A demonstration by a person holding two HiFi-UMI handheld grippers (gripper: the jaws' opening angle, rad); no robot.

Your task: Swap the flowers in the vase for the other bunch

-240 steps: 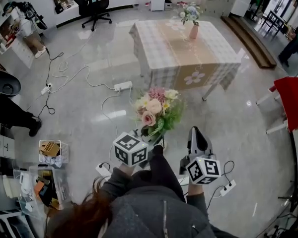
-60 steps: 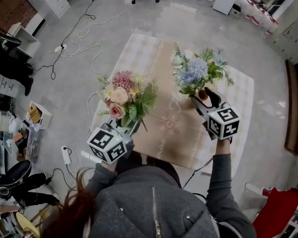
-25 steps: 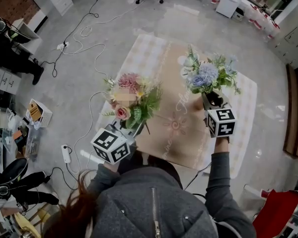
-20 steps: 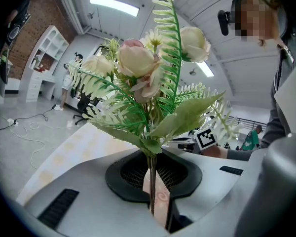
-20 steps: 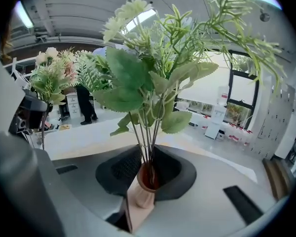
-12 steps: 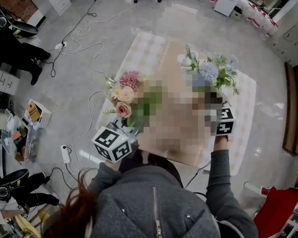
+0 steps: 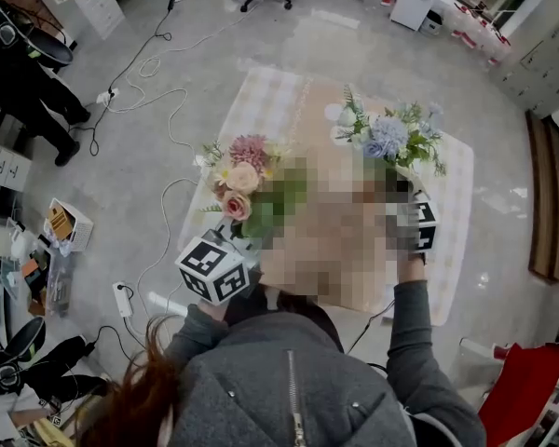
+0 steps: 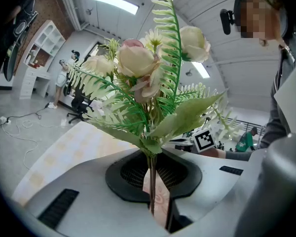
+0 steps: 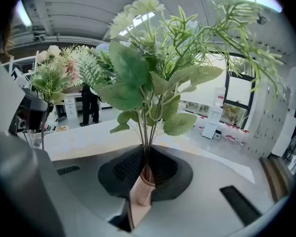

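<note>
Two bunches: the left gripper clamps the pink bunch by its stems; the right gripper, jaws closing, pinches the blue bunch by upright stems just above the vase.

Your head view: bright, even overhead light. Floor glossy, with pale glare patches; shadows faint and soft. Fisheye bends your edges hard.
Your left gripper view: ceiling strips blown out white. Pink bunch sharp, room behind soft, corners vignetted black.
Your right gripper view: daylight from window washes out background. Blue bunch crisp, leaves partly backlit. Nearest foreground blurred, dark rim all round.
</note>
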